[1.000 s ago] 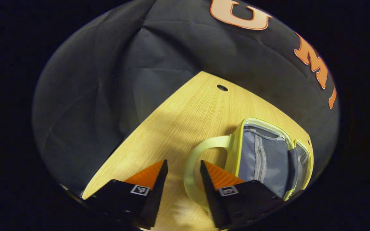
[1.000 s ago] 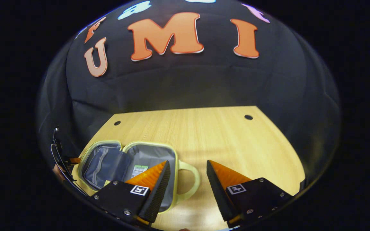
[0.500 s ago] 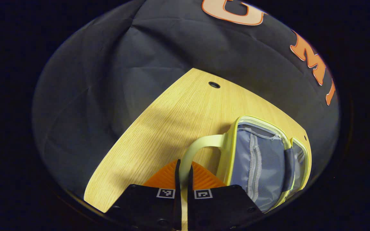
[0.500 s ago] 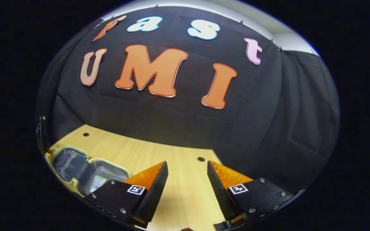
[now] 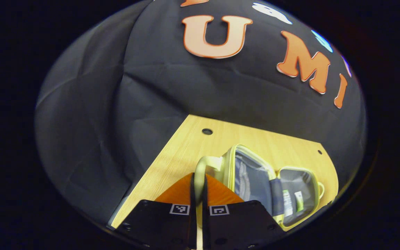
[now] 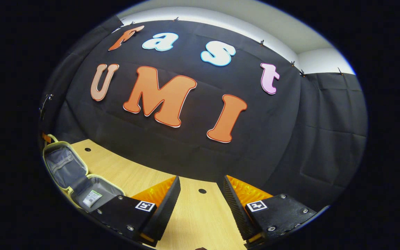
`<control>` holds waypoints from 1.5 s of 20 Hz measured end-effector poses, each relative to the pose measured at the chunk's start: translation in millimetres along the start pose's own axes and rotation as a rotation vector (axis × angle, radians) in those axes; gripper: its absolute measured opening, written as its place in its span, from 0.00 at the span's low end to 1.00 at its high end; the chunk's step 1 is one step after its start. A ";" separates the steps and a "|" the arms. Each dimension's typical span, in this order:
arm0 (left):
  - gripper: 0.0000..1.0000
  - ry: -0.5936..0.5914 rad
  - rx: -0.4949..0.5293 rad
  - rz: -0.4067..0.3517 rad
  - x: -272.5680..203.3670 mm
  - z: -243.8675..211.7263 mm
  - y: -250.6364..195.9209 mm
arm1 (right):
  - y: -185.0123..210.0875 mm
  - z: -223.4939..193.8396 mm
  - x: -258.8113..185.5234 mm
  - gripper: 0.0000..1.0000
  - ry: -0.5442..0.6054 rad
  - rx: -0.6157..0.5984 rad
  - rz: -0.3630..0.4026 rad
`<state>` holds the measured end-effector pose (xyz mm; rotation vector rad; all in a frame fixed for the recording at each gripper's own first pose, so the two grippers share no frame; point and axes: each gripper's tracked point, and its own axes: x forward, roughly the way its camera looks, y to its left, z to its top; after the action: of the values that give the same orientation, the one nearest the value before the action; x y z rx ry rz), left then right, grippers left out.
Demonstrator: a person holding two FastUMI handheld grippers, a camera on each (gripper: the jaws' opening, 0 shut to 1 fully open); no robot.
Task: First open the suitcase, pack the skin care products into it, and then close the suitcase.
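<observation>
A small pale yellow suitcase (image 5: 252, 175) with grey lining lies open on the wooden table (image 5: 182, 152). My left gripper (image 5: 198, 189) is shut on its looped handle (image 5: 206, 161), and that half with the zip pocket stands tilted up. The farther half lies flat and holds two skin care products (image 5: 288, 205). In the right gripper view the suitcase (image 6: 64, 166) sits at the far left, one half raised, with a labelled product (image 6: 91, 198) in the flat half. My right gripper (image 6: 200, 196) hangs open over bare table, well to the right of the case, holding nothing.
The table (image 6: 127, 175) has small round holes (image 6: 202, 191) near its back edge. The black cloth wall hangs close behind the table. A second handle (image 5: 321, 189) sticks out from the suitcase's far end.
My left gripper shut on the suitcase handle and raised that half off the table. My right gripper stayed open, tilted upward and drew away to the right of the case.
</observation>
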<state>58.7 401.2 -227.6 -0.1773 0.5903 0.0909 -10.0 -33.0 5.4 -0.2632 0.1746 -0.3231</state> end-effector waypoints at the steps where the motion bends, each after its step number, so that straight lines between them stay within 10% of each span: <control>1: 0.06 -0.020 0.017 -0.009 -6.7 10.2 -11.1 | -1.4 0.8 -0.4 0.81 -0.002 0.010 0.008; 16: 0.06 -0.185 0.103 -0.209 -89.9 71.5 -189.2 | 1.5 4.8 -33.8 0.81 -0.066 0.105 0.134; 30: 0.06 -0.096 0.114 -0.440 -105.4 2.3 -387.0 | -28.1 -53.2 -63.8 0.81 0.012 0.130 0.227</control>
<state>25.3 18.5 -112.5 -0.1874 0.4483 -0.3577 -88.9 -49.4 -29.1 -0.1115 0.1927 -0.1096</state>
